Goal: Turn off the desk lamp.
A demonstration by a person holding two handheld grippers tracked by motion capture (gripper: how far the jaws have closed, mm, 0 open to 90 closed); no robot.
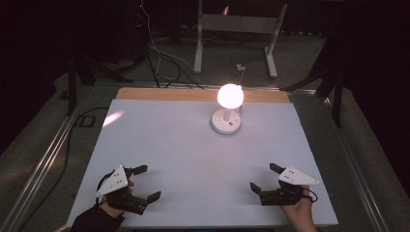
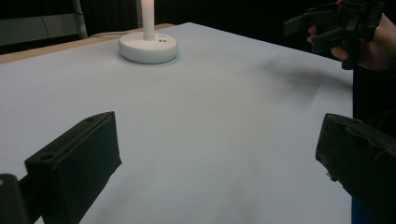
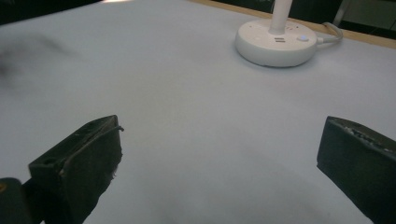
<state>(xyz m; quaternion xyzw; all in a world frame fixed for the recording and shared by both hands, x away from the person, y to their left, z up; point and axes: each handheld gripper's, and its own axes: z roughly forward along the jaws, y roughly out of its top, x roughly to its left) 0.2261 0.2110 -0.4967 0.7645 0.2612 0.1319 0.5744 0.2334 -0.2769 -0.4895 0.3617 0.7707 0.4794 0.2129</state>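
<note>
A lit table lamp with a glowing round head stands on a white round base near the table's far edge. The base has small buttons and ports, and it appears again in the right gripper view. My left gripper hovers over the near left of the white table top, open and empty. At the near right, my right gripper is open and empty too. The left gripper view catches the right gripper in a hand at the upper right.
A cable runs from the lamp base off the far edge. A wooden strip borders the far side of the table. Beyond it, cables lie on the dark floor beside a white stand's legs.
</note>
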